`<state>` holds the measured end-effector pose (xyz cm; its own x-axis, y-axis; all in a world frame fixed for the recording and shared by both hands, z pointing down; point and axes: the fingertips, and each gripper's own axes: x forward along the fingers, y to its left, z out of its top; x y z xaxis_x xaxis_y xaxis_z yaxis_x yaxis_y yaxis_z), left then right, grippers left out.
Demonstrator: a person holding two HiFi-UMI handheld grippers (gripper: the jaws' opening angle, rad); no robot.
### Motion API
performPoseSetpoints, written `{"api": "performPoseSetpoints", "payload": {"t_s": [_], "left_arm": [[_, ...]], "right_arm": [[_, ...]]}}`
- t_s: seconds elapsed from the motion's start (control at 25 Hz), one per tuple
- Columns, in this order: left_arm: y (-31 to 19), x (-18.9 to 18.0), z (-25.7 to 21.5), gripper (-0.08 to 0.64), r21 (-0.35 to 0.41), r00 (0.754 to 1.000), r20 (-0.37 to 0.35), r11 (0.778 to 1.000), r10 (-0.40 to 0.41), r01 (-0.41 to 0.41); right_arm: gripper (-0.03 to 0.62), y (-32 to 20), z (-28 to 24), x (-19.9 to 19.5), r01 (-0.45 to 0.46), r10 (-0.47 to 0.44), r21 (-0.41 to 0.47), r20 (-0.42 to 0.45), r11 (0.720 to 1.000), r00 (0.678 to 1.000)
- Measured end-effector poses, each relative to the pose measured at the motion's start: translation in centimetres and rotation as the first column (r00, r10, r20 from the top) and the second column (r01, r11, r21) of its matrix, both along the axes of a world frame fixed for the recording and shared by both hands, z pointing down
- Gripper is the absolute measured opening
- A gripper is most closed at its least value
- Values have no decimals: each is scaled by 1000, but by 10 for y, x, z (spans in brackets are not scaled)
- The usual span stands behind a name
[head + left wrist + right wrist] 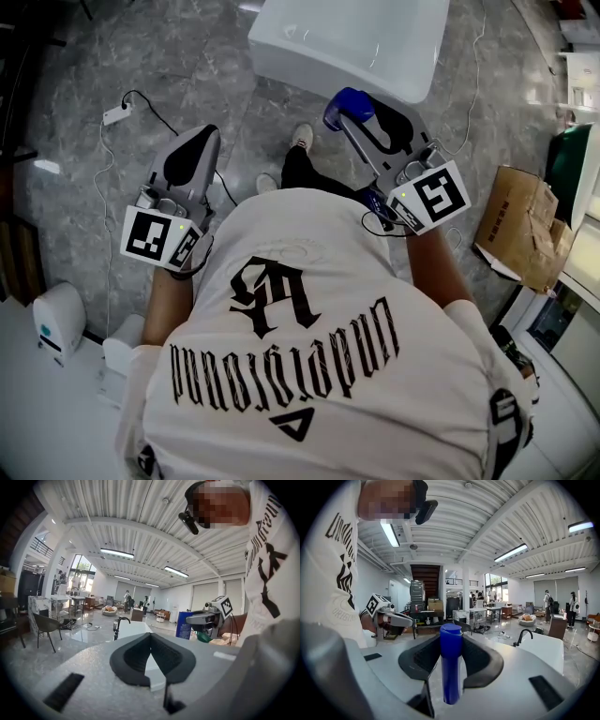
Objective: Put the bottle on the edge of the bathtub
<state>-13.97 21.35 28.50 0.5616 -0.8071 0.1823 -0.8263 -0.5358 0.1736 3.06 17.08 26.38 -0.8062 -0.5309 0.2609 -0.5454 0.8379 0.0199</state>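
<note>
A blue bottle [451,663] with a blue cap stands upright between the jaws of my right gripper [451,639], which is shut on it. In the head view the bottle [344,101] hangs just in front of the near rim of the white bathtub [375,47], above the floor. The tub [546,651] with its black faucet [524,635] lies ahead and to the right in the right gripper view. My left gripper [202,136] is held out to the left over the floor, its pads [133,656] meeting at the tips with nothing between them.
A cardboard box [520,230] lies on the floor at the right beside a green bin [568,159]. A power strip [116,113] with a trailing cable sits at the left, and a white device [58,319] stands near the lower left. People stand far back in the hall.
</note>
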Motion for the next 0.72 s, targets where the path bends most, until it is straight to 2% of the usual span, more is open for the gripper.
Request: {"api": "performPoseSetpoints", "payload": {"t_s": [0.4, 0.72], "left_arm": [[-87, 19, 18, 14, -45, 1000, -15, 999, -26, 25], [-157, 54, 19, 15, -57, 1000, -5, 998, -27, 27]], "right_arm": [[147, -82, 11, 19, 38, -39, -22, -25, 999, 999], [147, -148, 14, 57, 37, -37, -28, -26, 999, 999]]}}
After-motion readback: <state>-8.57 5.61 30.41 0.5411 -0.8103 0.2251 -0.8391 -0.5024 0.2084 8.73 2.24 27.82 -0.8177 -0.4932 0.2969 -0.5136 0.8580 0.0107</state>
